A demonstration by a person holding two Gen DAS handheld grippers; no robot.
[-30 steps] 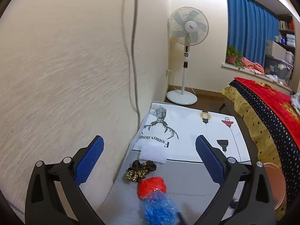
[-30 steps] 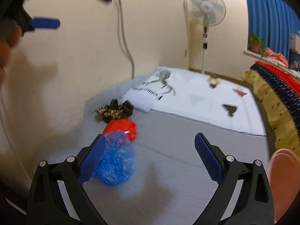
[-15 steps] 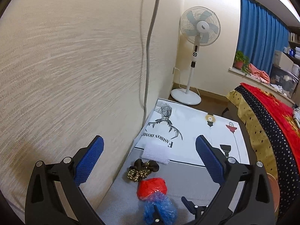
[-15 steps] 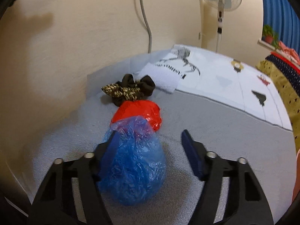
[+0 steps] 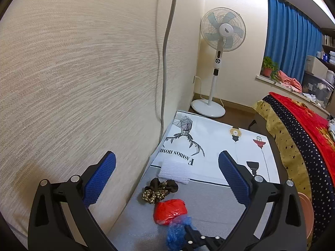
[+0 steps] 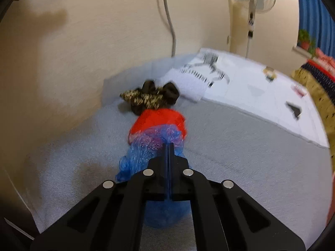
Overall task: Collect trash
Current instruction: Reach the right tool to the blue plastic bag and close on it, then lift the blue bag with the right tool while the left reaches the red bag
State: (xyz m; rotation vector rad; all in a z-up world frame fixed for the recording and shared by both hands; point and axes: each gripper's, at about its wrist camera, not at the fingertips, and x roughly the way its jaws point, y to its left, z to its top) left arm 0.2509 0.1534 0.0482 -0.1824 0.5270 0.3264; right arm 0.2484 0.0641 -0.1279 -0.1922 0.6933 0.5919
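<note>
A crumpled blue plastic bag (image 6: 144, 156) lies on the grey mat (image 6: 240, 146) by the wall. My right gripper (image 6: 168, 146) is shut on the blue bag, its fingers pressed together in the plastic. A red plastic bag (image 6: 159, 118) lies just beyond, touching the blue one. In the left wrist view the blue bag (image 5: 177, 231) and red bag (image 5: 170, 210) show low down, with the right gripper (image 5: 189, 230) on the blue one. My left gripper (image 5: 167, 175) is open and empty, held high above them.
A black and leopard-print scrunchie (image 5: 160, 189) and a white foam pad (image 5: 174, 170) lie past the red bag. A printed white sheet (image 5: 219, 144) covers the floor beyond. A standing fan (image 5: 222, 60), a cable on the wall (image 5: 165, 48) and a starred bedspread (image 5: 299, 146) border the area.
My right gripper moved down onto the blue bag and shut on it. My left gripper rose and drew back, staying open.
</note>
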